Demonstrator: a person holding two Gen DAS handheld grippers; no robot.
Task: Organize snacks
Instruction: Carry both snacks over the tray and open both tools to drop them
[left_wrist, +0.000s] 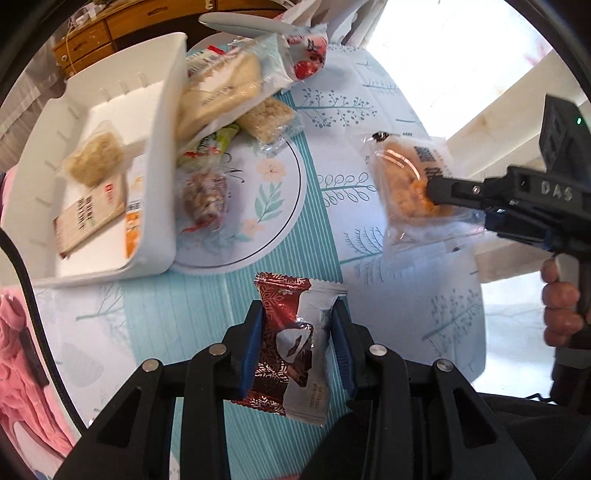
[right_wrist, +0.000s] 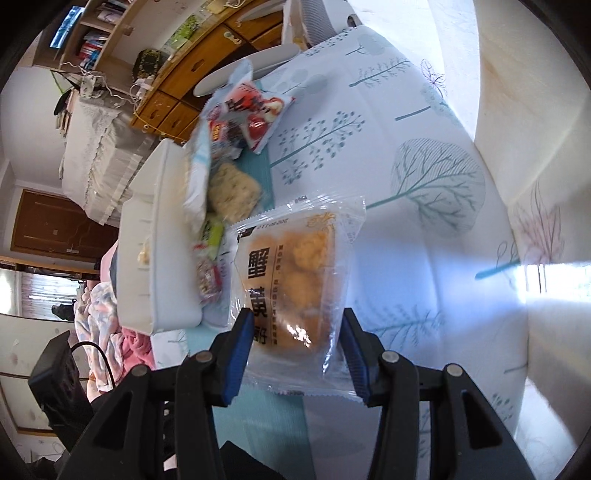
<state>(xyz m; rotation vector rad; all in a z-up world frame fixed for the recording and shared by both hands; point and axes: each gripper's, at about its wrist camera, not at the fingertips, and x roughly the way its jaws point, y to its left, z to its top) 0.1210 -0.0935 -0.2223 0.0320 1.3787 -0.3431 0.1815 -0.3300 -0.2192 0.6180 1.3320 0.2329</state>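
- Two snacks are held clear of the tabletop (left_wrist: 207, 306), one in each tool.
- Left hand-held gripper (left_wrist: 297, 350): narrowed onto a dark red and silver foil packet (left_wrist: 291, 347), blue pads pressing its two sides.
- Right hand-held gripper (right_wrist: 293, 350): set about half open, clamped on a clear plastic pack of golden crispy pieces (right_wrist: 295, 280) by its lower part.
- Goal, as I judge it: the white plastic bin (left_wrist: 162, 155) at the left, already holding a pale rice cake and a boxed snack.
- Carry one pack over at a time so the tools do not collide.
- Clear the bin wall before lowering; loose wrappers (left_wrist: 229, 96) lean on it and could be knocked.
- Release only once the pack lies low inside, placing it beside the contents rather than on top.
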